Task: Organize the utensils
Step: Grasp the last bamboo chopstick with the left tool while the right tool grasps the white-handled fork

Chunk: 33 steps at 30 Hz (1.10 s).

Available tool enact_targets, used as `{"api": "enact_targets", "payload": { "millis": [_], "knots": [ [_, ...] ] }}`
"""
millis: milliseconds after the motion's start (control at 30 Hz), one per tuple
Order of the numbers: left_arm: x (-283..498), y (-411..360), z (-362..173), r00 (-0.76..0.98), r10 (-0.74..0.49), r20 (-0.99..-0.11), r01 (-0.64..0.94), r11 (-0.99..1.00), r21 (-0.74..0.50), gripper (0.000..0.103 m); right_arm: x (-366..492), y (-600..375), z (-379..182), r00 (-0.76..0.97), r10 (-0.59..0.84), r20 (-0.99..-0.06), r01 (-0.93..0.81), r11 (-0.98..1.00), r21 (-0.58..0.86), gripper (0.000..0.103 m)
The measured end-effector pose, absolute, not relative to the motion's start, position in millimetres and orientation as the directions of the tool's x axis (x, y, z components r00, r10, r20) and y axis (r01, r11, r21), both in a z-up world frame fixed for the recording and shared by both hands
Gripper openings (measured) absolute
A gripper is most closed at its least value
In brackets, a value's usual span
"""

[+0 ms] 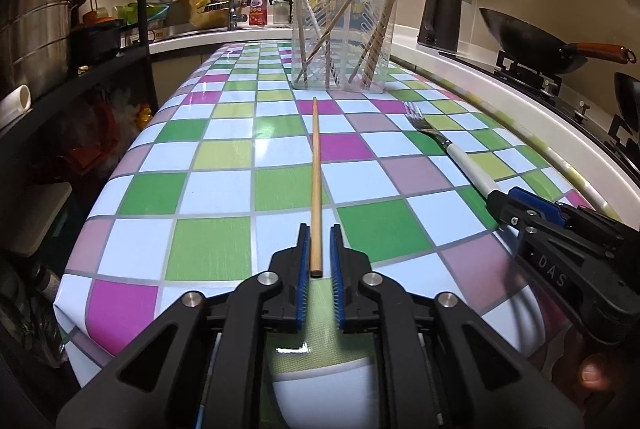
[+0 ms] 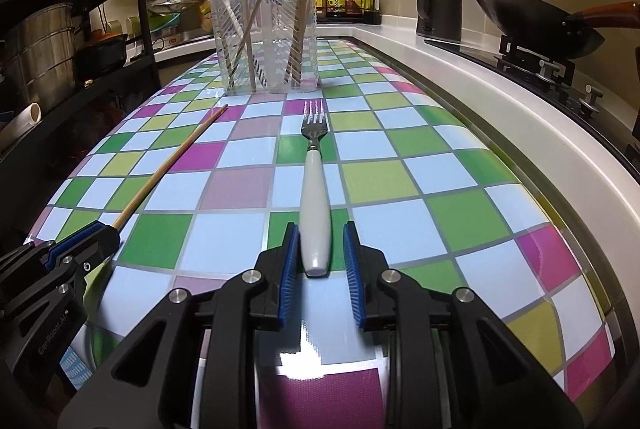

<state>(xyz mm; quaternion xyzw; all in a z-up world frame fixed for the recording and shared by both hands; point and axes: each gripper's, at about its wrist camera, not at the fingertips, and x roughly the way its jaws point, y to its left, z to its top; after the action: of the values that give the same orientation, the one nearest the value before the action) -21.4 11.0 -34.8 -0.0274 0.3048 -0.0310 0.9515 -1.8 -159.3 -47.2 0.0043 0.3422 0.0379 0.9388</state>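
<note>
A single wooden chopstick (image 1: 316, 181) lies flat on the checkered tablecloth (image 1: 216, 189), pointing at a clear plastic utensil holder (image 1: 344, 37) with several chopsticks in it. My left gripper (image 1: 319, 229) is open, its blue pads either side of the chopstick's near end, not clamping it. A fork with a white handle (image 2: 315, 205) lies on the cloth (image 2: 460, 221) to the right. My right gripper (image 2: 321, 229) is open, its pads astride the handle's end with gaps both sides. The holder (image 2: 268, 37) stands beyond the fork. The chopstick (image 2: 176, 161) shows at left.
A white counter ledge (image 2: 480, 101) runs along the right with a stove, a black wok (image 2: 536, 25) and a dark kettle (image 2: 438, 5). A black shelf rack (image 1: 80, 41) with pots stands at left. A sink and bottles are at the back.
</note>
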Motion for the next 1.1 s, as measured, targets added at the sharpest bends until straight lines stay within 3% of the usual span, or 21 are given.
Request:
{"api": "enact_targets", "payload": {
  "millis": [533, 700, 1100],
  "knots": [
    [-25.3, 10.4, -37.3, 0.842, -0.014, -0.540, 0.005, 1.000, -0.017, 0.012, -0.9, -158.2, -46.8, 0.770, 0.067, -0.634, -0.070, 0.997, 0.020, 0.024],
    [-24.8, 10.0, -37.3, 0.843, -0.016, -0.538, 0.010, 1.000, -0.014, 0.009, -0.4, -157.2, -46.5, 0.769, 0.074, -0.634, -0.082, 0.997, 0.017, 0.017],
    [-26.2, 10.0, -37.4, 0.847, -0.010, -0.531, 0.008, 1.000, -0.006, 0.008, 0.7, -155.2, -47.4, 0.769, 0.071, -0.635, -0.083, 0.997, 0.012, 0.019]
  ]
}}
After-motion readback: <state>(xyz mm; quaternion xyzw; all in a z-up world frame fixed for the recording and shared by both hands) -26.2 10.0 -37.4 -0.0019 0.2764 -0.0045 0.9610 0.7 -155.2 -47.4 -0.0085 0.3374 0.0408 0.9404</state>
